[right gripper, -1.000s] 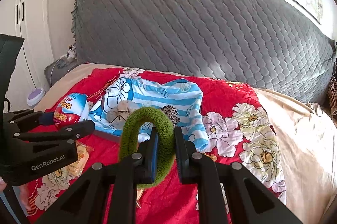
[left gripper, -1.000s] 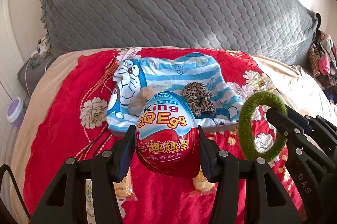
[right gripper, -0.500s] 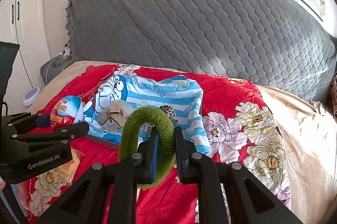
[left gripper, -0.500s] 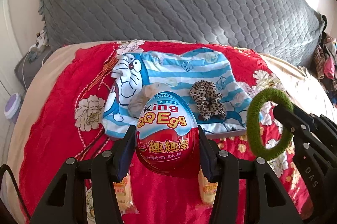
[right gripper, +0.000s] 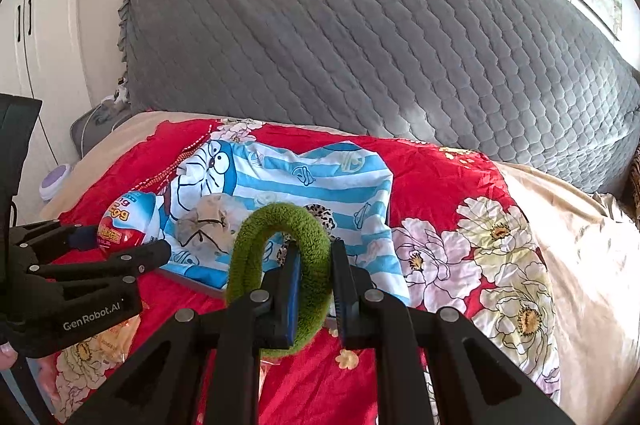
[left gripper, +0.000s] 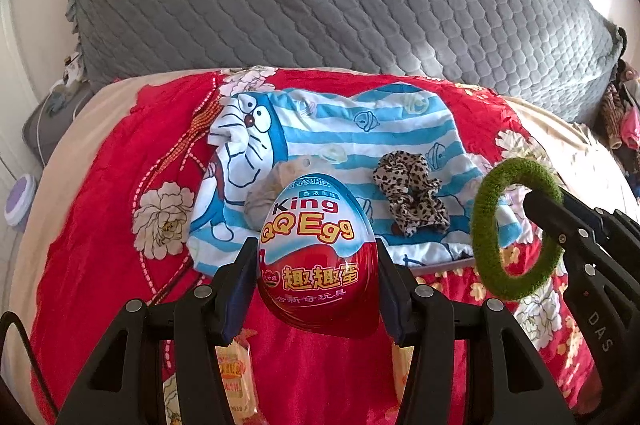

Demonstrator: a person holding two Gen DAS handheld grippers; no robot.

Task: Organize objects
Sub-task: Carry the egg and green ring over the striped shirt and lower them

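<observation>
My left gripper (left gripper: 318, 265) clamps the egg (left gripper: 318, 257) above the red bedspread (left gripper: 100, 245); my right gripper (left gripper: 560, 221) holds a green ring (left gripper: 486, 265) beside a leopard scrunchie (left gripper: 408, 193).

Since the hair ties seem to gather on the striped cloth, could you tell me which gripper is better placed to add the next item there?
Probably the right gripper: it holds the green hair tie, aimed at the leopard scrunchie on the striped cloth.
</observation>
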